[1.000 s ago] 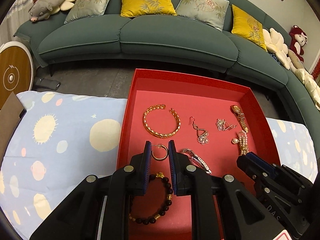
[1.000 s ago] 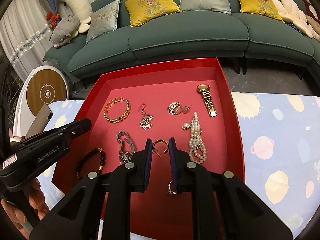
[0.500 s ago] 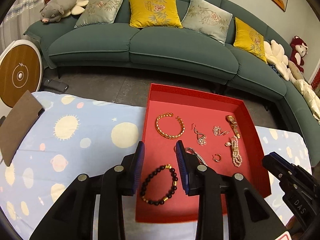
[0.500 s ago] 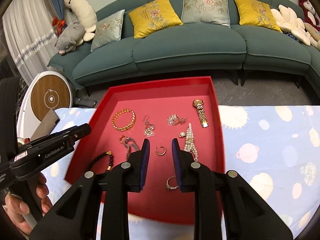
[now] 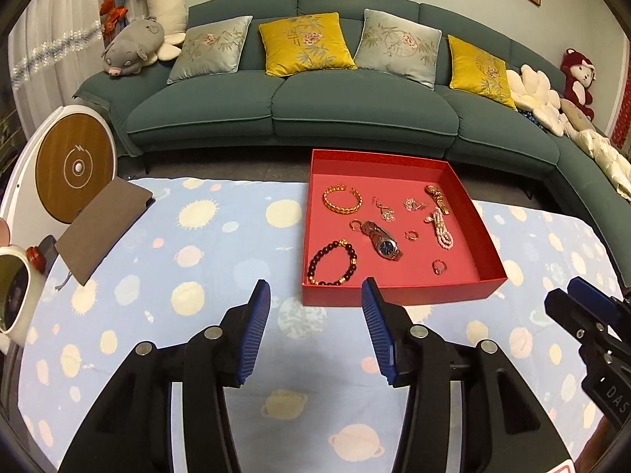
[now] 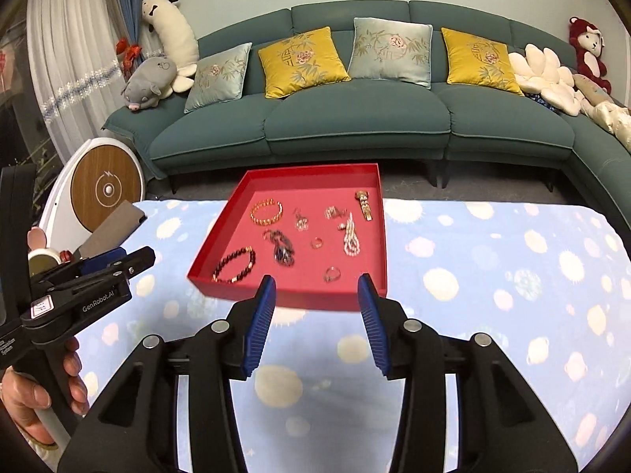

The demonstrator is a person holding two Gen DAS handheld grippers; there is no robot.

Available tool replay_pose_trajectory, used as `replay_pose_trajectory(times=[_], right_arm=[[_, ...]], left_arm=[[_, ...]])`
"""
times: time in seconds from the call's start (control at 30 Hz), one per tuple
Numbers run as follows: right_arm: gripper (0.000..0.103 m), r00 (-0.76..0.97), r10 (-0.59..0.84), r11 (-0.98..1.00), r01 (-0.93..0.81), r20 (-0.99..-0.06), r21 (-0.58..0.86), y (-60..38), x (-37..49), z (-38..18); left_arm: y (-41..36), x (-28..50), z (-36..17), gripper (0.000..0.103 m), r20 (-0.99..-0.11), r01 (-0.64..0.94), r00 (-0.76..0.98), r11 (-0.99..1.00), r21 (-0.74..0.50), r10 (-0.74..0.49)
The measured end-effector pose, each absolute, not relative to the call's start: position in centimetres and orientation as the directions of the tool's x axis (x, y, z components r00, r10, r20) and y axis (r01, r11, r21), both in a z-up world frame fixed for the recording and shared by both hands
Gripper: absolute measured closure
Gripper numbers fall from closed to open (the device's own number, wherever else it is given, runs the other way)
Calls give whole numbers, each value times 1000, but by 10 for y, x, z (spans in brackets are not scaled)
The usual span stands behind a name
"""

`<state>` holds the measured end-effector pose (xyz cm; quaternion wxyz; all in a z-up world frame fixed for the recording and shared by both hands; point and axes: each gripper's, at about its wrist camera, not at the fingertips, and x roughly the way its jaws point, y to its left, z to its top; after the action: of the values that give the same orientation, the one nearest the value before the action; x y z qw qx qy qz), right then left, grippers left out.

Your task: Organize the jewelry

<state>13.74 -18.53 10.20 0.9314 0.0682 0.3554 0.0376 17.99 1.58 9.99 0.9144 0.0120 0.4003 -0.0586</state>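
Both empty, jaws opening – left gripper [image 5: 315, 299] and right gripper [image 6: 315, 289] near of the red tray [image 5: 398, 295]; jewelry ahead, right gripper more squarely facing.

1. Soft, even indoor light; colours read clearly and nothing glares.
2. Strong fisheye bending curves the sofa [image 5: 355, 118] and darkens every corner.
3. The right wrist view is slightly motion-blurred on the jewelry in the tray [image 6: 378, 232]; the left wrist view is sharper.
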Motion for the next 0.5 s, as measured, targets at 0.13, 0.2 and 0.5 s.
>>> replay_pose_trajectory(times=[0.13,0.2,0.5], right_arm=[[48,738,123,987,-24,-663,156,-173,130,97],[46,734,115,990,-30,-670,136,-166,131,92],[29,723,31,999,-33,-690,11,-148,144,74]], left_arm=[[13,173,97,48,-735,122,668,991,-48,-118],[11,174,93,47,-741,129,661,991,-42,-117],[8,181,70,46,-778,149,619,989,-18,-107]])
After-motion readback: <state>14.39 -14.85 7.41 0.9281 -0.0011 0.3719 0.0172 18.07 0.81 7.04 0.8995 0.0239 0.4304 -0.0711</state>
